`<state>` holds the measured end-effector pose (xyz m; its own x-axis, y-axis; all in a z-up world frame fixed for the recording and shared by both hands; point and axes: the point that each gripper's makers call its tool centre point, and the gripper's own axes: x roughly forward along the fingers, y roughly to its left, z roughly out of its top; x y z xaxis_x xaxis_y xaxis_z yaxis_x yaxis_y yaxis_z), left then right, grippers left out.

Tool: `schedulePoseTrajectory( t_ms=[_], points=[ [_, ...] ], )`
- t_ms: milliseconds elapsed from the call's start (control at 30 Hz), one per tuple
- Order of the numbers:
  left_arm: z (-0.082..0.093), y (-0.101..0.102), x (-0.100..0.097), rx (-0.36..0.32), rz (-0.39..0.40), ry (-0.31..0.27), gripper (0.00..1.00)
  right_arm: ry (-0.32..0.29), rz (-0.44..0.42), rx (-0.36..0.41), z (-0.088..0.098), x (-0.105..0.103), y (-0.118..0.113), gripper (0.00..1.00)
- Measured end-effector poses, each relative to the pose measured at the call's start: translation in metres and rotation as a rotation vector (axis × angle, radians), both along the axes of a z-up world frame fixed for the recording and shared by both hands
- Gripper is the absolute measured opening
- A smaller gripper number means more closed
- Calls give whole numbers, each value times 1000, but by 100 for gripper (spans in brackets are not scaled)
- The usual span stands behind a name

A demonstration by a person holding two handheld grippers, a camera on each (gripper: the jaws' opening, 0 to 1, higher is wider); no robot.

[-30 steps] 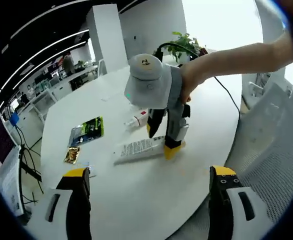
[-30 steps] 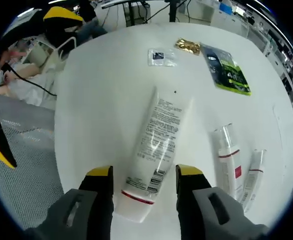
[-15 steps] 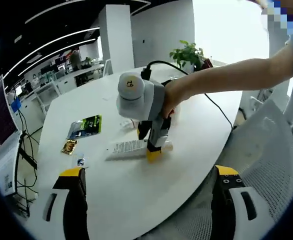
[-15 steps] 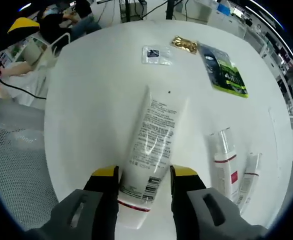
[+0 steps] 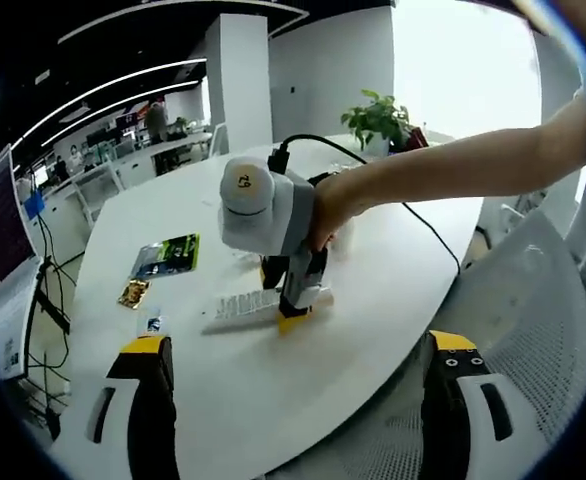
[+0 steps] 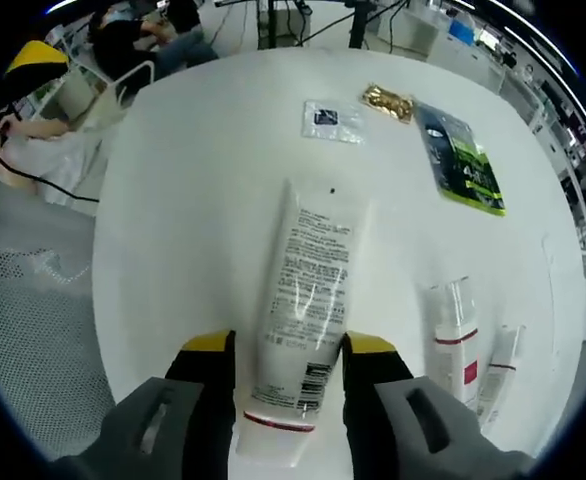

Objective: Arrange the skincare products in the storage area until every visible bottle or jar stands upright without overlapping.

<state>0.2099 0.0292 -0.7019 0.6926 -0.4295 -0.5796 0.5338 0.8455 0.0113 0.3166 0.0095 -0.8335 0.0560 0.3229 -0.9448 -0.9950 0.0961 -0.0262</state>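
Right claw is now closing tight on the big white tube, both yellow-tipped jaws pressing the cap end where a second ago they were standing clear of it on either side. Tube is still lying flat on the white table, cap toward the camera, crimped end pointing away. In the left gripper view the right claw is sitting nose-down on the tube, a hand driving it.

Left claw is hanging wide, holding nothing, backing off toward the table edge near the mesh chair.

Two slim red-banded tubes and are lying down just right of the big tube, not touching it. Green sachet, gold sachet and a small clear packet are lying flat at the far side.

Judgement: grip looks secured, so the lift-and-tip to stand the big tube on its cap is likely next. Nothing is upright yet; task is early. Squeezing a soft tube may let it slip or flop.
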Motion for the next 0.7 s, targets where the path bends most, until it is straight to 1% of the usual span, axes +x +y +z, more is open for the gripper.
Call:
schedulePoseTrajectory(
  t_ms=[67, 233, 367, 533, 700],
  points=[
    [0, 0, -1, 0, -1, 4, 98, -1, 2, 3, 0, 0, 1, 34],
    [-1, -2, -2, -6, -1, 6, 97, 2, 8, 5, 1, -2, 2, 32],
    [-5, -1, -3, -2, 1, 14, 97, 5, 7, 28, 0, -2, 5, 29],
    [-8, 2, -3, 10, 8, 21, 95, 10, -16, 70, 1, -4, 3, 26],
    [-11, 7, -4, 26, 8, 35, 93, 20, -25, 89, 1, -4, 5, 23]
  ],
)
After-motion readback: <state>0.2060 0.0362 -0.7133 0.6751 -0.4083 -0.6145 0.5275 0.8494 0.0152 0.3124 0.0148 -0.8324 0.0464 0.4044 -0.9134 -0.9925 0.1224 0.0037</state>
